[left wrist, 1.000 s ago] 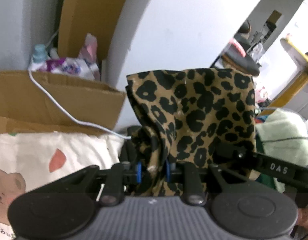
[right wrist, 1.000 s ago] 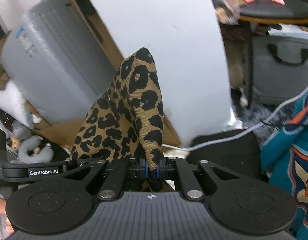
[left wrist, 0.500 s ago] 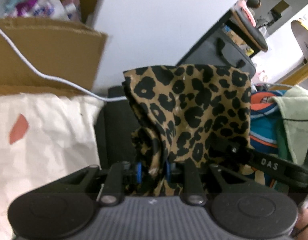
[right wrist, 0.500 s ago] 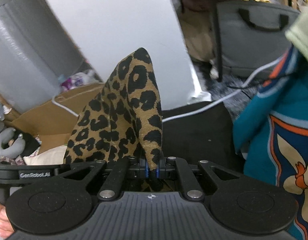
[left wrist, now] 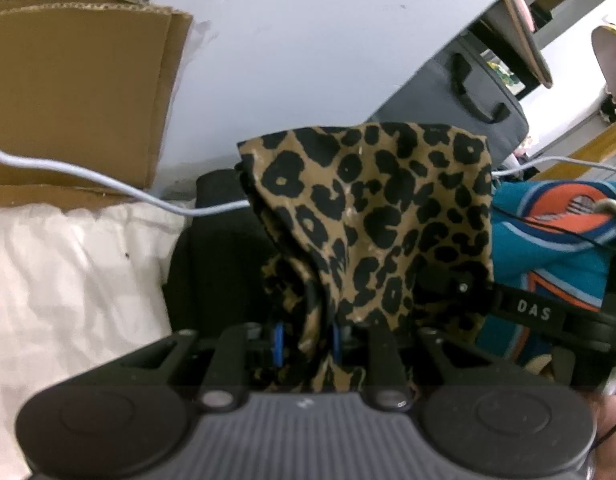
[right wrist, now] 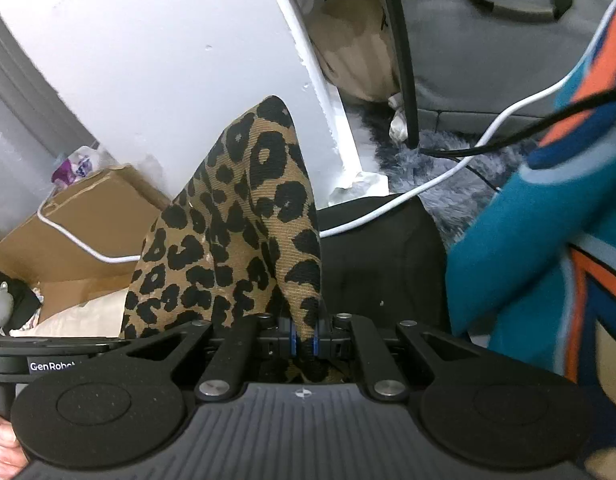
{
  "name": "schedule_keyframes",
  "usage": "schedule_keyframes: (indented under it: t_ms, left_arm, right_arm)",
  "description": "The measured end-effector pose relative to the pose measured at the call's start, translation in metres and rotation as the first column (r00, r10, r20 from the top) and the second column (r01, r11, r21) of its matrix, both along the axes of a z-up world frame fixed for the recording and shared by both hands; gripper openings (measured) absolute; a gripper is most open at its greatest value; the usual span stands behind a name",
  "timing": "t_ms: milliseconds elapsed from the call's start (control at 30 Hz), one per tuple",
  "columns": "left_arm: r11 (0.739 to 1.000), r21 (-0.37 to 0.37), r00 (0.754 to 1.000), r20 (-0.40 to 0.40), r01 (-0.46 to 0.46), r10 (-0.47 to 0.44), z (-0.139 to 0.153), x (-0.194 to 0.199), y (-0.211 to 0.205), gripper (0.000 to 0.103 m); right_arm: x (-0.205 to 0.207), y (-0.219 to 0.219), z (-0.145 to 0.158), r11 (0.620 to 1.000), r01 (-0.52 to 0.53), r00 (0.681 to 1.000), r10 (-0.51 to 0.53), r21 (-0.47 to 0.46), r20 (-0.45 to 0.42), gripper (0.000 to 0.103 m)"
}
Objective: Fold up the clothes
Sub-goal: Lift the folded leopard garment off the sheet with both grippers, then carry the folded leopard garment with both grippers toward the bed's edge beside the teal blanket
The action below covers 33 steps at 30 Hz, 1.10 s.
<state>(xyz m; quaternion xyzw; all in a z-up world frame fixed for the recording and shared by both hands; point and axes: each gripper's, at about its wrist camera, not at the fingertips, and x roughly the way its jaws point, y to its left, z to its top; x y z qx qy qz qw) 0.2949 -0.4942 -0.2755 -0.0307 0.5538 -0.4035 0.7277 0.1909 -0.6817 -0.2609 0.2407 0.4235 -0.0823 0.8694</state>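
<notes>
Both grippers have tipped downward since a moment ago, so more dark surface and less wall shows. Left gripper (left wrist: 305,338) and right gripper (right wrist: 303,340) each pinch the leopard-print cloth (left wrist: 380,216), held up between them in the air. Behind it lie a white cable (left wrist: 107,184), a cardboard box (left wrist: 75,92) to the left, a grey bag (right wrist: 488,40) and a teal garment (right wrist: 528,260) crowding the right. A black surface (right wrist: 380,260) lies bare below.

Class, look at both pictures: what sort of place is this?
Probably a cluttered room at home: a cardboard box, a grey bag with handles on the floor, and clothes such as the teal garment.
</notes>
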Motion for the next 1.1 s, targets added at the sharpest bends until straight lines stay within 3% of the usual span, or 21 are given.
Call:
schedule_keyframes:
  t_ms: [400, 500, 567, 700, 833, 1100]
  left_arm:
    - [1.000, -0.001, 1.000, -0.013, -0.024, 0.024, -0.045, 0.032, -0.006, 0.023]
    - [0.999, 0.017, 0.999, -0.005, -0.033, 0.033, -0.048, 0.035, -0.006, 0.031]
    - [0.999, 0.041, 1.000, 0.006, -0.028, 0.028, -0.045, 0.036, -0.005, 0.037]
    - [0.998, 0.062, 0.999, 0.029, -0.031, 0.029, -0.026, 0.040, 0.005, 0.037]
    - [0.994, 0.108, 0.995, 0.097, -0.004, -0.006, 0.001, 0.039, 0.010, 0.035]
    - [0.987, 0.125, 0.977, 0.179, 0.098, -0.119, 0.037, 0.034, -0.014, 0.030]
  right_arm:
    - [0.045, -0.011, -0.044, 0.995, -0.089, 0.996, 0.087, -0.046, -0.035, 0.006]
    - [0.053, -0.012, -0.048, 0.994, -0.082, 0.996, 0.081, -0.066, -0.026, 0.006]
    - [0.057, -0.014, -0.051, 0.994, -0.072, 0.997, 0.071, -0.077, -0.022, 0.006]
    - [0.061, -0.014, -0.058, 0.993, -0.063, 0.998, 0.060, -0.105, -0.027, 0.006]
    - [0.058, -0.014, -0.058, 0.989, -0.010, 1.000, 0.008, -0.144, -0.018, 0.018]
    - [0.026, -0.015, -0.030, 0.985, 0.064, 0.994, -0.049, -0.158, 0.096, 0.020]
